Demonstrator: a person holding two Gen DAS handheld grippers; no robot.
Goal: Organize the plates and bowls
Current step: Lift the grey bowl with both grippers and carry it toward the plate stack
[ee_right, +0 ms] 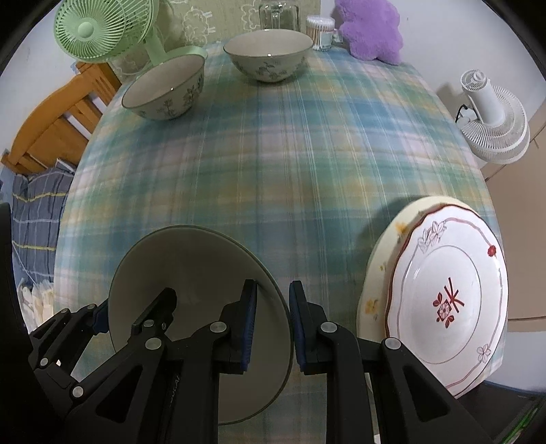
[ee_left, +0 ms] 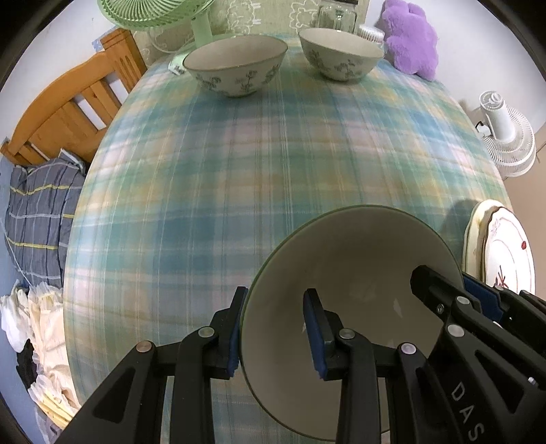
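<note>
Both my grippers are holding one bowl over the checked tablecloth.

My left gripper (ee_left: 276, 328) is clamping the left side of the bowl (ee_left: 358, 273), one pad outside the rim and one inside; my right gripper (ee_right: 273, 324) is pinching the opposite side of the same rim, one pad inside and one outside; the bowl is hanging between them, near my edge of the tablecloth (ee_left: 239, 170); two more patterned bowls, one (ee_left: 235, 65) on the left and another (ee_left: 341, 53) to its right, are sitting apart at the far end; two stacked plates, a white one (ee_right: 450, 300) on a cream one (ee_right: 382, 266), are lying just to the right of the held bowl; a green fan (ee_right: 102, 30) and a purple plush toy (ee_right: 372, 27) are standing at the far edge.
</note>
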